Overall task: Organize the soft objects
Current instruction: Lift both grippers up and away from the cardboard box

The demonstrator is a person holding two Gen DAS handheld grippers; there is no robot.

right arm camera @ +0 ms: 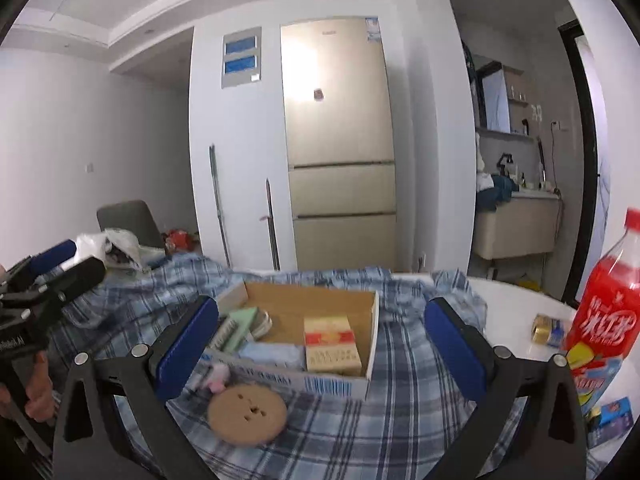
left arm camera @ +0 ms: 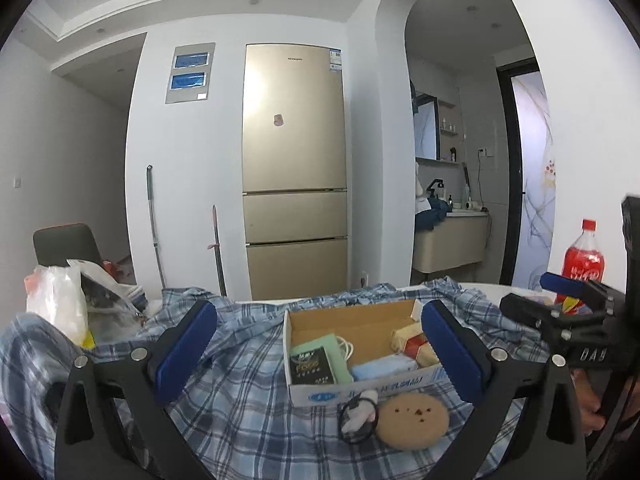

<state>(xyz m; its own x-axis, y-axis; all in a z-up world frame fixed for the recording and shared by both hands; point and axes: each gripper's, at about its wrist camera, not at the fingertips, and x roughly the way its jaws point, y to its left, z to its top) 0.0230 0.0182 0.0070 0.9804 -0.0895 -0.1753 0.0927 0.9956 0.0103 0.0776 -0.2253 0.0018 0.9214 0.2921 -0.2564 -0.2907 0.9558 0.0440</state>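
Both the left gripper (left arm camera: 318,354) and right gripper (right arm camera: 320,350) hover spread and empty over the table, so grabbing the puff (left arm camera: 413,420) lying against the box (left arm camera: 360,386) front could snag the loose cloth (left arm camera: 248,412).

The red bottle (right arm camera: 604,320) is motion-blurred, its base cut off behind the right gripper (right arm camera: 320,344).

Cardboard box (left arm camera: 360,322) on plaid cloth (left arm camera: 248,392), framed between spread jaws of the left gripper (left arm camera: 320,356).
Round tan cushion (left arm camera: 414,420) and white hair tie bundle (left arm camera: 360,416) are seen just before the box; red bottle (left arm camera: 583,266) is placed beyond the right jaw.
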